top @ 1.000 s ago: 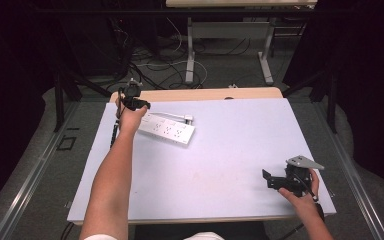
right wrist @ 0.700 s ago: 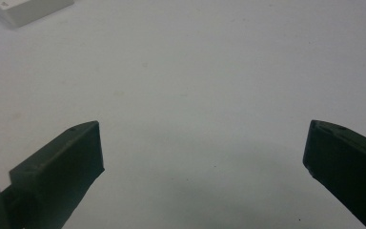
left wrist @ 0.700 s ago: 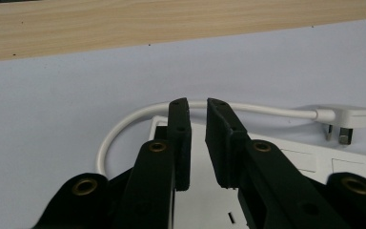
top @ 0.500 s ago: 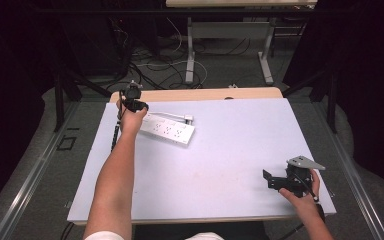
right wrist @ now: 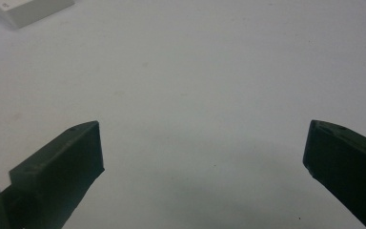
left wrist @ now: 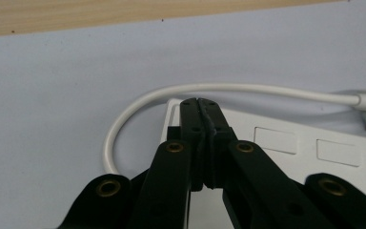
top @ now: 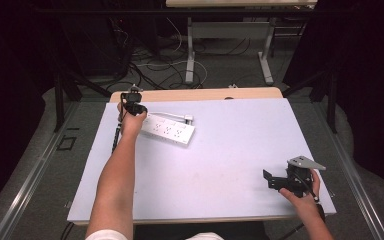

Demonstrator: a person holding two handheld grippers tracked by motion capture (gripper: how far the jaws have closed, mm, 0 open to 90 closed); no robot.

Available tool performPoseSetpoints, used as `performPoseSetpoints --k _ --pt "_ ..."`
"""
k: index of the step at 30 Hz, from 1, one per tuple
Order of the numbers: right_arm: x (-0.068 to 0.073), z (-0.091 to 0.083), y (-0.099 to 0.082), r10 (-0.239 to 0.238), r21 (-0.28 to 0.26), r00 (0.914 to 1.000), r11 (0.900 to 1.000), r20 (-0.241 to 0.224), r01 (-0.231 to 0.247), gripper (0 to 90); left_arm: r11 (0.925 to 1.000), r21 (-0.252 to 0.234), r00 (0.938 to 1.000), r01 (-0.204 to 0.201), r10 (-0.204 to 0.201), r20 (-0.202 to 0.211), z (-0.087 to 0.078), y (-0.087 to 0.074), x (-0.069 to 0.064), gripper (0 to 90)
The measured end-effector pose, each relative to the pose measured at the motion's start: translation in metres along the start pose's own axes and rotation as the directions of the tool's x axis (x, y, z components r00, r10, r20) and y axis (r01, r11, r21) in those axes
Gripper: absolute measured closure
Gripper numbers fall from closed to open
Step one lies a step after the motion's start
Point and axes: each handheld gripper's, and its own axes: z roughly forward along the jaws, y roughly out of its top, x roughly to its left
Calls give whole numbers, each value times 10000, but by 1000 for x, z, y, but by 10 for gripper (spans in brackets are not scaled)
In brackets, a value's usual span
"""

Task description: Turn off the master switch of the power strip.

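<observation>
Two grippers over pale table (top: 230, 150); white power strip (top: 167, 130) at far left.
No legible lettering on strip. Left gripper (left wrist: 200, 102) jaws pressed together, nothing between, tips over strip's end beside looping white cord (left wrist: 138, 107). Right gripper (right wrist: 202, 148) spread wide above bare tabletop at near right, well apart. Floor cables (top: 150, 65) beyond table.

Power strip (top: 168, 130) blocks far-left; rest of table (top: 230, 150) free.
</observation>
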Motion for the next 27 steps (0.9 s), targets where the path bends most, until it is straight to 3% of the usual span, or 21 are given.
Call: performPoseSetpoints --k 15,27 --pt "0 0 -1 -78 -7 9999 10000 -72 78 0 9997 214 9998 -76 79 -167 18 -4 -6 900" --pt "2 -1 -1 18 -70 10000 10000 -41 -19 0 9999 96 9998 -110 112 -172 19 -6 -6 900"
